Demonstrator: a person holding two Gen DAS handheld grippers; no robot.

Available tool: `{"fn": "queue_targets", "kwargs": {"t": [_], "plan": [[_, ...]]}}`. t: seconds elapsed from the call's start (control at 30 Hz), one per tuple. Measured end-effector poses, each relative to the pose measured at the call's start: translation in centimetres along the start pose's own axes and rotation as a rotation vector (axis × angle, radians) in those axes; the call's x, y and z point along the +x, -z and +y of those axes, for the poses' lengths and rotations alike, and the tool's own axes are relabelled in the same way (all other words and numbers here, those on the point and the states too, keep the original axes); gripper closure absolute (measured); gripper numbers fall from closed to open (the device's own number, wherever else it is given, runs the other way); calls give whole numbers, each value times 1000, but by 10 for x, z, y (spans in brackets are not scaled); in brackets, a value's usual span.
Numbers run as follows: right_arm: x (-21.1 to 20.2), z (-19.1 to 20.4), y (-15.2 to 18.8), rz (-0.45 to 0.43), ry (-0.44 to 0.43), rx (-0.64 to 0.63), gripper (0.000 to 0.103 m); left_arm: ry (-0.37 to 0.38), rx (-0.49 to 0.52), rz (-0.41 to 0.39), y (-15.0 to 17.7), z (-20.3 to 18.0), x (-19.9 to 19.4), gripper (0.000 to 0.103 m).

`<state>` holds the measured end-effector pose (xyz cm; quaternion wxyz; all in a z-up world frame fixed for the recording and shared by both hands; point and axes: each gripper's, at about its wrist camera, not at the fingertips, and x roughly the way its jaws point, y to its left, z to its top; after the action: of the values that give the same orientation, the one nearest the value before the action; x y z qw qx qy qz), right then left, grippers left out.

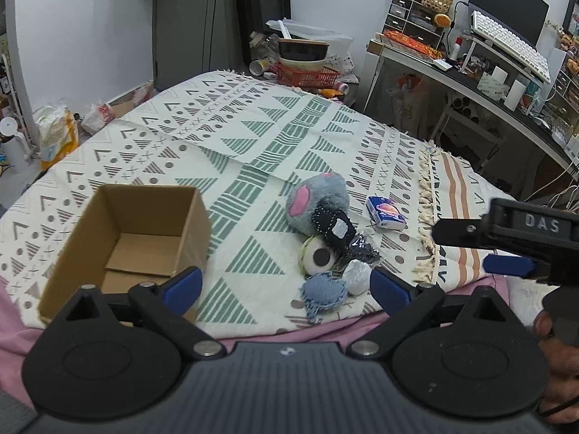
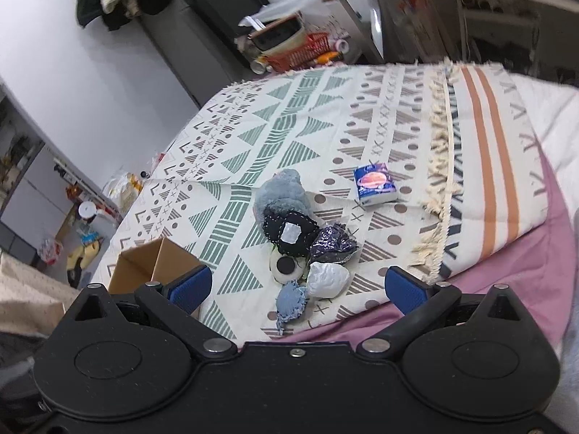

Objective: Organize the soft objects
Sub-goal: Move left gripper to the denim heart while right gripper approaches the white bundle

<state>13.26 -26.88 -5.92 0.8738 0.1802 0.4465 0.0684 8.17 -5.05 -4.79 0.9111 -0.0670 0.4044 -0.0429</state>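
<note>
- The left gripper [image 1: 286,285] is spread wide with nothing between its blue pads, held low over the near edge of the bed, with the cardboard box [image 1: 134,242] by its left finger and the pile of soft things ahead to the right.
- The right gripper [image 2: 298,287] is likewise wide open and empty, aimed straight at the pile; in the left wrist view it juts in from the right edge, well apart from the objects.
- The soft things sit bunched together, touching: a grey plush toy [image 1: 318,199] with pink patches at the back, a dark stitched pouch [image 1: 334,226] leaning on it, a round cream plush [image 1: 318,258] with a dark spot, a crinkly dark packet [image 1: 363,253], a white wad [image 1: 358,276], and a frayed denim heart [image 1: 322,293] nearest the edge.
- A blue tissue pack [image 1: 385,213] lies by itself, a little to the right of the pile.
- The box is open, upright and looks empty, so it is likely the place for the items; nothing has gone in yet.
- Everything rests on a patterned blanket [image 1: 253,137] with green triangles and a tasselled fringe, spread over a pink sheet [image 1: 318,329].
- Beyond the bed: a cluttered desk [image 1: 470,79] with a keyboard and monitor, a red basket [image 1: 307,74], and bags on the floor.
</note>
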Motion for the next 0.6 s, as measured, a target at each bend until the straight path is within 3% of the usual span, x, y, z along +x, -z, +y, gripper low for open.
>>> {"fn": "queue_targets", "kwargs": {"t": [0.2,0.4,0.6], "plan": [[31,-4,-5,14,3,65,1,25,-15,27,-2,-5,30,13],[68,-21,1,92,0,148,16,52,-38,85,0,-7,66,25],[89,-41,3,142,-18,249,18,65,-68,155,7,-10,105,31]]}}
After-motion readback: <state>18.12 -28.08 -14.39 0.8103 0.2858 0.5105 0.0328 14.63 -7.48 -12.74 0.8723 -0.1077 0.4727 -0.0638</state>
